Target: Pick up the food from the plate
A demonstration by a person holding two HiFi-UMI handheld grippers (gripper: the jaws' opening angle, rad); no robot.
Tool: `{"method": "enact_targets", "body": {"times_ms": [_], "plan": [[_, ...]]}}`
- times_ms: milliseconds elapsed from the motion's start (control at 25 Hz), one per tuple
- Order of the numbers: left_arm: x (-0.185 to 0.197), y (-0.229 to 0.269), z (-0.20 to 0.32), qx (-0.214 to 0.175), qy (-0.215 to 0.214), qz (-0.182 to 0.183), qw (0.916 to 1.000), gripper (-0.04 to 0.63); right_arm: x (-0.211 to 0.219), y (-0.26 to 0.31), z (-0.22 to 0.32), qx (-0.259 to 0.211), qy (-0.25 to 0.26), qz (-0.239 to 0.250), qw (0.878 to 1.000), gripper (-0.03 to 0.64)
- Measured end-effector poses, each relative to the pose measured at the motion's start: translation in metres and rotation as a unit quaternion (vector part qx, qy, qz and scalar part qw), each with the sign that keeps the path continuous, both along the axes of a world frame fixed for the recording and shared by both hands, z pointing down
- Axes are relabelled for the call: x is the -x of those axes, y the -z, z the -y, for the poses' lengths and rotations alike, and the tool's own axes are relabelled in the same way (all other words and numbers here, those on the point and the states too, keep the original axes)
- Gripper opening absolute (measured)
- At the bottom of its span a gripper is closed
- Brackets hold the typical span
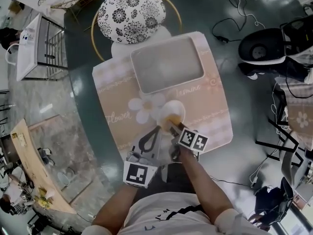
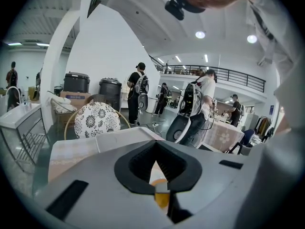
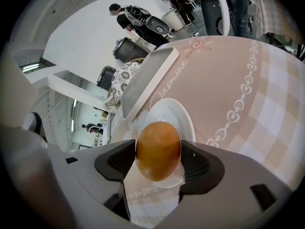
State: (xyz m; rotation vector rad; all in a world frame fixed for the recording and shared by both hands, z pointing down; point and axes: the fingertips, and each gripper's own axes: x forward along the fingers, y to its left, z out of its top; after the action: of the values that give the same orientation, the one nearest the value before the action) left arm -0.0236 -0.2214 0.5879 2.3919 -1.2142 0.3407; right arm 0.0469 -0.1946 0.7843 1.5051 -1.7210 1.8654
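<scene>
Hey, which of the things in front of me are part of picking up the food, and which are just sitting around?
Part of the job: brown food, straddled by the right gripper; white plate beneath it.
Lying about: grey tray; flowered chair cushion; left gripper, shut and empty.

White tee (image 1: pixel 168 213), black print; grey L gripper (image 2: pixel 156 147), R gripper (image 3: pixel 158 152), b/w cubes (image 1: pixel 136 174)

The tablecloth (image 1: pixel 215 106) bears the script "Jasmine" (image 1: pixel 188 89) beside the tray (image 1: pixel 167 62) and "Flower" (image 1: pixel 117 117) near its left edge.
</scene>
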Motion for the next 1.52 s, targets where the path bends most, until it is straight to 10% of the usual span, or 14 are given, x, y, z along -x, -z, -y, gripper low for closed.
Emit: {"method": "enact_targets", "body": {"times_ms": [400,1520], "plan": [[0.011,0.002,-0.003,-0.003,0.016,0.001,0.9999,0.006,0.002,-0.001,0.001,0.004,0.027,0.027,0.999,0.270],[0.001,0.095,-0.049,-0.041,0.017,-0.031,0.9985,0.006,0.002,0.199,0.003,-0.194,0.025,0.095,0.976,0.270]]}}
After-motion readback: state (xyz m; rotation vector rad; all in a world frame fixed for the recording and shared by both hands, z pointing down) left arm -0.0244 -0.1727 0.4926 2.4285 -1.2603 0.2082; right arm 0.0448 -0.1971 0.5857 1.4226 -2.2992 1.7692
